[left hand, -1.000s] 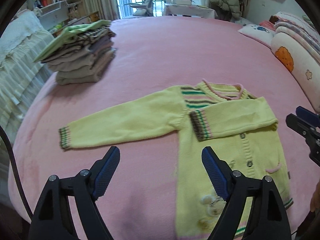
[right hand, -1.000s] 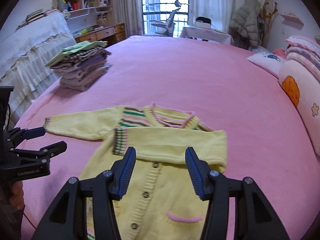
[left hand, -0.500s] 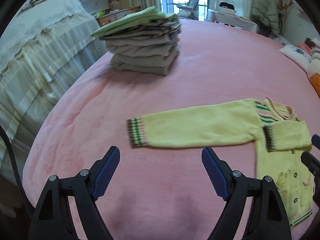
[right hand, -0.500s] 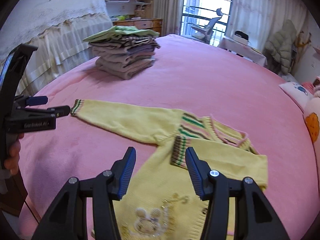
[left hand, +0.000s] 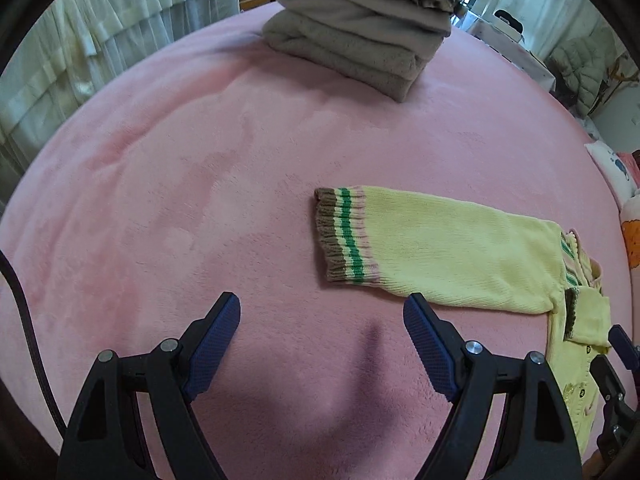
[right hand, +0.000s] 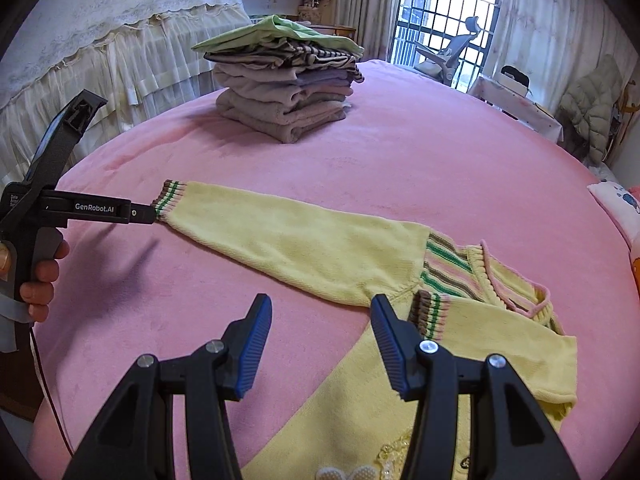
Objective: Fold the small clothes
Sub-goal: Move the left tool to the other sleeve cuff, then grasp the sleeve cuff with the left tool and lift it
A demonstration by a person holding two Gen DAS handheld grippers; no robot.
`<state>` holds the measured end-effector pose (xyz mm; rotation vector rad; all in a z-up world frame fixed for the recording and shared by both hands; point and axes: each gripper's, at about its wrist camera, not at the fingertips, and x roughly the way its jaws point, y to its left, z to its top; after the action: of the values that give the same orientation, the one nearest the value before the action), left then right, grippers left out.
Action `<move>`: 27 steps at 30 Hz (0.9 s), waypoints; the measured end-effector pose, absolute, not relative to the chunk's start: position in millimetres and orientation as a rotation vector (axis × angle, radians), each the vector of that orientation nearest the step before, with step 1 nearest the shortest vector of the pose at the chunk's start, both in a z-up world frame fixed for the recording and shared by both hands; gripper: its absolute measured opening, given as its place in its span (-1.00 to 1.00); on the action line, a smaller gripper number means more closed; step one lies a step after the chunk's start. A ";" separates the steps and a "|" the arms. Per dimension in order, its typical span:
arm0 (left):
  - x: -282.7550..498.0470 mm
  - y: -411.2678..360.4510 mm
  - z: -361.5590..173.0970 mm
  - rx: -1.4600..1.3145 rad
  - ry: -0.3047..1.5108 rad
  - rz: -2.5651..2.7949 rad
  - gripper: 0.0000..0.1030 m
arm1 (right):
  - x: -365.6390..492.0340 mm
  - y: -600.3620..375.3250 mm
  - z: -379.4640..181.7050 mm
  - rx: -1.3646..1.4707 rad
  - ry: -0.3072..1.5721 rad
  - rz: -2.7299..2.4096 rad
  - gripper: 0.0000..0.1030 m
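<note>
Yellow cardigan sleeve cuff lies just beyond left gripper, jaws apart.

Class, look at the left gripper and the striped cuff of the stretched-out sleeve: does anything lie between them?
Nothing visible does. Only bare pink blanket separates the open left gripper from the cuff; the folded pile sits well beyond.

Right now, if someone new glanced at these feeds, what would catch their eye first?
The yellow cardigan on the pink blanket: one sleeve stretched out flat, the other folded across its chest. Next, the left claw, open, reaching the outstretched striped cuff. Behind, a stack of folded clothes.
</note>
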<state>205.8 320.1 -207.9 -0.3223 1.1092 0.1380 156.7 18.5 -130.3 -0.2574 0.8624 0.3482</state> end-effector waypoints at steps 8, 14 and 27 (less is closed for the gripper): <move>221.6 311.7 -233.5 -0.397 1.144 0.043 0.07 | 173.2 27.1 -143.0 -0.249 0.870 0.329 0.00; 236.5 307.3 -242.5 -0.458 1.117 0.021 -0.22 | 181.9 24.0 -152.6 -0.232 0.884 0.317 0.00; 240.3 301.2 -236.2 -0.560 1.020 -0.001 -0.84 | 187.8 9.0 -157.6 -0.218 0.878 0.298 0.00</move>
<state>240.3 301.2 -236.2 -0.5598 1.0196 -0.0013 187.8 9.0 -157.6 -0.2176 0.8783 0.2977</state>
